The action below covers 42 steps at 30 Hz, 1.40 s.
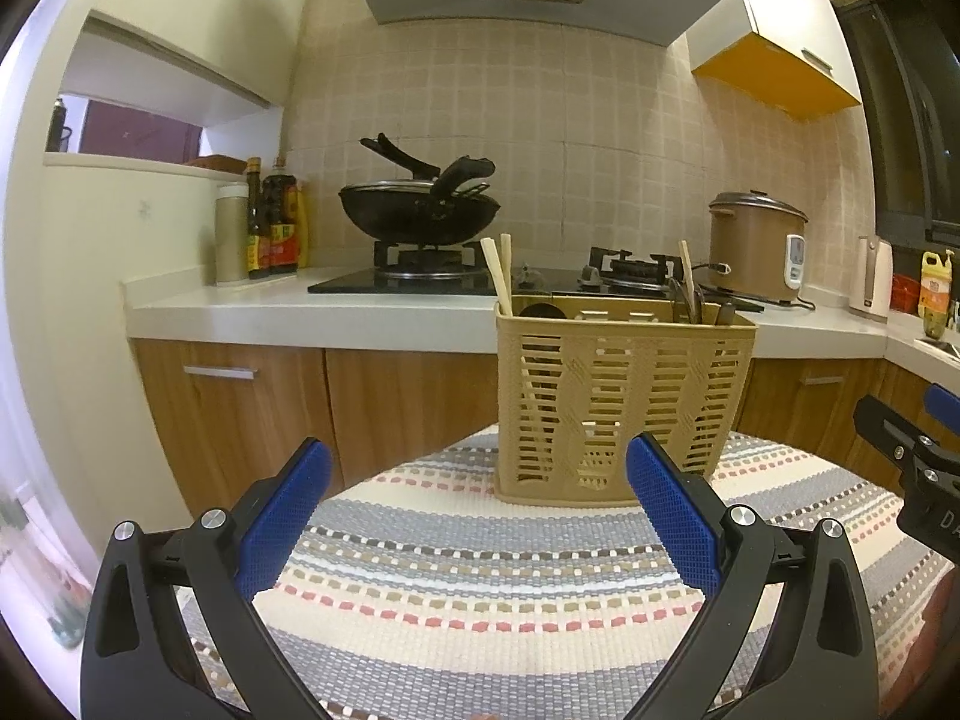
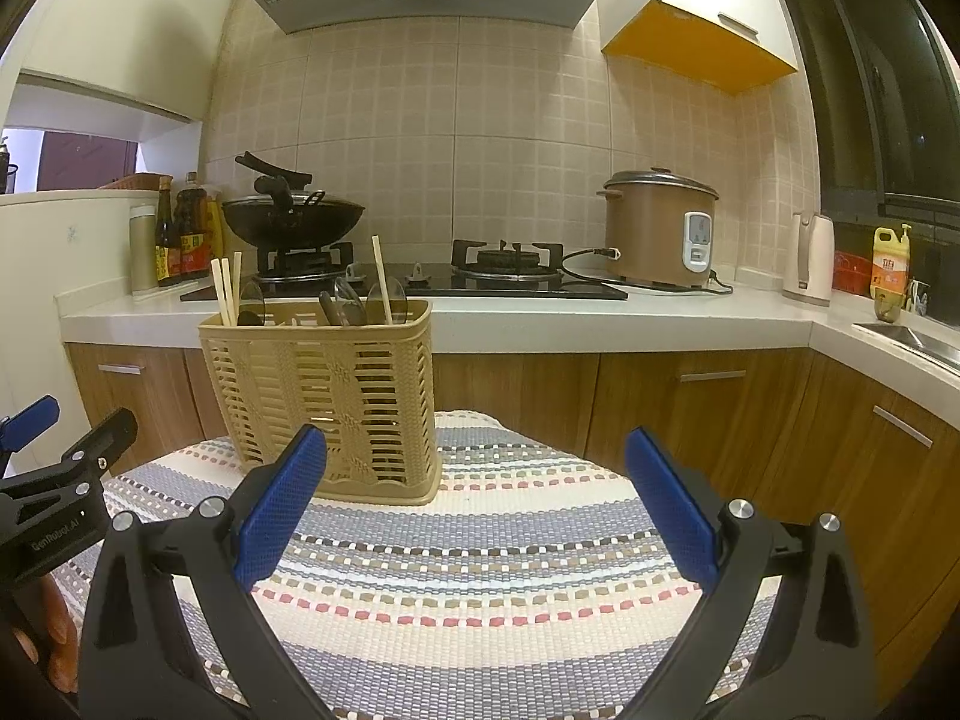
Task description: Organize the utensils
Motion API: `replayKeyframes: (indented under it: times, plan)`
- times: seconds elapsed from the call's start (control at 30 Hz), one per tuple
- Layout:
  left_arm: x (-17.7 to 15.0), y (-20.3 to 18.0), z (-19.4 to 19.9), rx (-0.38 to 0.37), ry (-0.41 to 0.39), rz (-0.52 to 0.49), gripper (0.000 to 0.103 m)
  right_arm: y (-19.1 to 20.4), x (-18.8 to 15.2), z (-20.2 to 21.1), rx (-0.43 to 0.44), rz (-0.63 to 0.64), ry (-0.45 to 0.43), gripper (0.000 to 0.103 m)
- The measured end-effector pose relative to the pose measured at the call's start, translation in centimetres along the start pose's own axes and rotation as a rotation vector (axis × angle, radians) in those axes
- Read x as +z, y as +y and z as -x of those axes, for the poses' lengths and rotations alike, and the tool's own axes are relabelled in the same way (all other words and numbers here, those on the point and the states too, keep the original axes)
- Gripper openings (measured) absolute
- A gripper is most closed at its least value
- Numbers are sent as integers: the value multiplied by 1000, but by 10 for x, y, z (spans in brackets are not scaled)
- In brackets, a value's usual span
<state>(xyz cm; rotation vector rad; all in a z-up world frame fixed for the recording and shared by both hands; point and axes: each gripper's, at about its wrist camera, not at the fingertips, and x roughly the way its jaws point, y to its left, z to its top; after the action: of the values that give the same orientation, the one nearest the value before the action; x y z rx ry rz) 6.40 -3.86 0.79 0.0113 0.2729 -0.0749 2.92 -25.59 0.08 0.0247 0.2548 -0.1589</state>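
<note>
My left claw is wide open and holds nothing. My right claw is wide open too, and it is empty. Both hang over a striped mat that covers the bench in front of me.

A tan basket with slots in its sides stands upright on the far part of the mat. From my left claw it sits a bit to the right. From my right claw it sits to the left, near my left blue pad.

Inside the basket are the utensils. Some pale chopsticks stick up at its left end. One more chopstick stands near the right end, tilted a little. Between them are spoons with their round ends up.

Behind the basket is the kitchen counter. A black wok sits on the left burner of the stove. A brown rice cooker stands to the right of the stove. Sauce bottles stand to the left of the wok. A yellow bottle stands far off to the right, near the sink.
</note>
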Motion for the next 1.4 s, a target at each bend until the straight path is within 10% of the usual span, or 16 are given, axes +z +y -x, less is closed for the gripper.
replayKeyframes:
  times: [1.4]
  plan:
    - [-2, -3, -3, -7, 15, -15, 95, -6, -2, -8, 1, -40, 38, 95]
